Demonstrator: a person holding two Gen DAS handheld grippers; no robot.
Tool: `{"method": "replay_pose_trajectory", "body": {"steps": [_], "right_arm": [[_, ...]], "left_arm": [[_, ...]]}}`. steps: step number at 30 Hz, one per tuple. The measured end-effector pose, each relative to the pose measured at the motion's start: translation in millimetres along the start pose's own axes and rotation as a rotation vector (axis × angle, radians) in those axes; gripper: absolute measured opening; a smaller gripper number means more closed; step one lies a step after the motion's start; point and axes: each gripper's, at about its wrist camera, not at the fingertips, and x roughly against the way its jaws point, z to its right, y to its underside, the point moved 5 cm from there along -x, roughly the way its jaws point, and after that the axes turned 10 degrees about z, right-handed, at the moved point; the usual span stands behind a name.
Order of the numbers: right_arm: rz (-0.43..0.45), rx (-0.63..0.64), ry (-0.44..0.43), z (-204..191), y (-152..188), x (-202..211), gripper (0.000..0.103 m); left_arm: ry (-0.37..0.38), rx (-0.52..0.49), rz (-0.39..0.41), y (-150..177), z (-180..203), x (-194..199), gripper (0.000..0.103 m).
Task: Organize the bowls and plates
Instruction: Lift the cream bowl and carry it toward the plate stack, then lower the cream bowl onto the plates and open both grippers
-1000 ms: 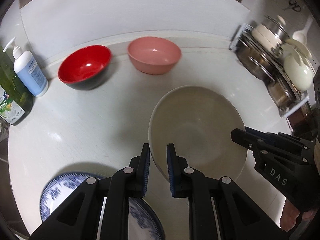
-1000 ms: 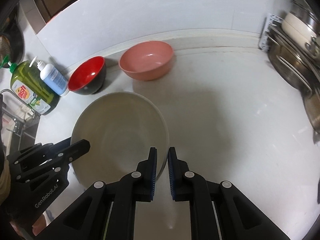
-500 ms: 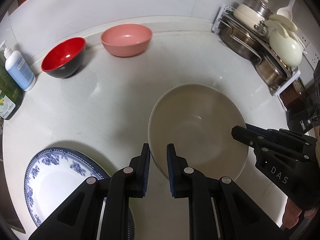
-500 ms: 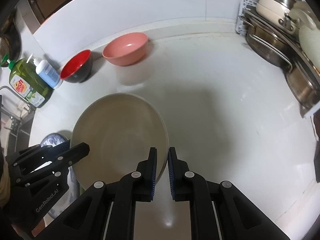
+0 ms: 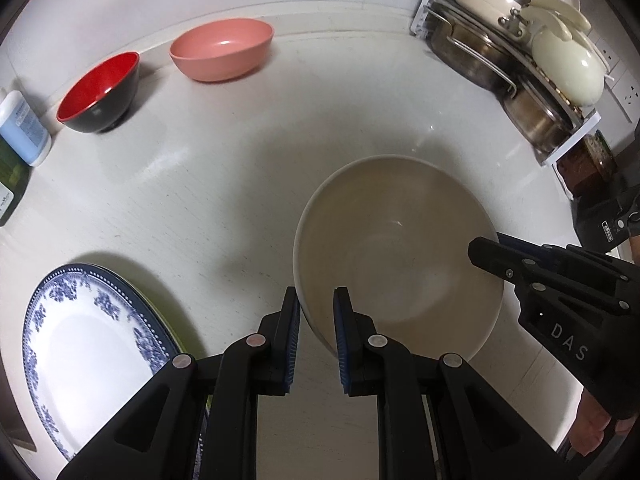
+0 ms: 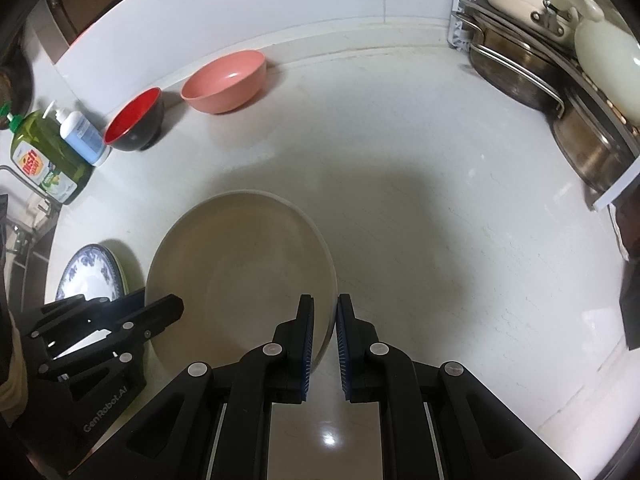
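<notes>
— Beige bowl: where is it?
— Above the white counter, between both tools. The left gripper is clamped on its near-left rim, the right gripper pinched tight on the opposite rim.
— Neighbours?
— A blue-patterned plate at left.

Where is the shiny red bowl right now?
The red bowl with a black outside sits at the counter's back left, between the pink bowl and the white-and-blue pump bottle.

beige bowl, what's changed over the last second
Both grippers, left and right, carried the beige bowl back from the wall; the pink bowl and red bowl look farther off, the blue-patterned plate nearer. Both grips stayed clamped on its rim.
</notes>
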Motion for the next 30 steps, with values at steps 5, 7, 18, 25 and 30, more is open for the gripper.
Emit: {"method": "replay_pose_trajectory", "body": {"steps": [5,7,18,25,30], "right_arm": [[-0.021,-0.005,-0.005,5,5,-4,0.013],[-0.026,0.000,-0.008,7,6,-5,0.013],[-0.040,-0.002,-0.013,8,9,-8,0.013],[-0.044,-0.013,-0.016,10,10,-9,0.014],[-0.065,-0.037,-0.031,13,12,-12,0.014]], "left_arm": [[-0.008,0.004,-0.009,2,4,-3,0.017],[-0.011,0.005,-0.013,4,5,-5,0.017],[-0.014,0.006,-0.034,7,8,-10,0.018],[0.003,0.031,-0.031,5,6,-8,0.019],[0.000,0.039,-0.019,3,5,-6,0.027]]}}
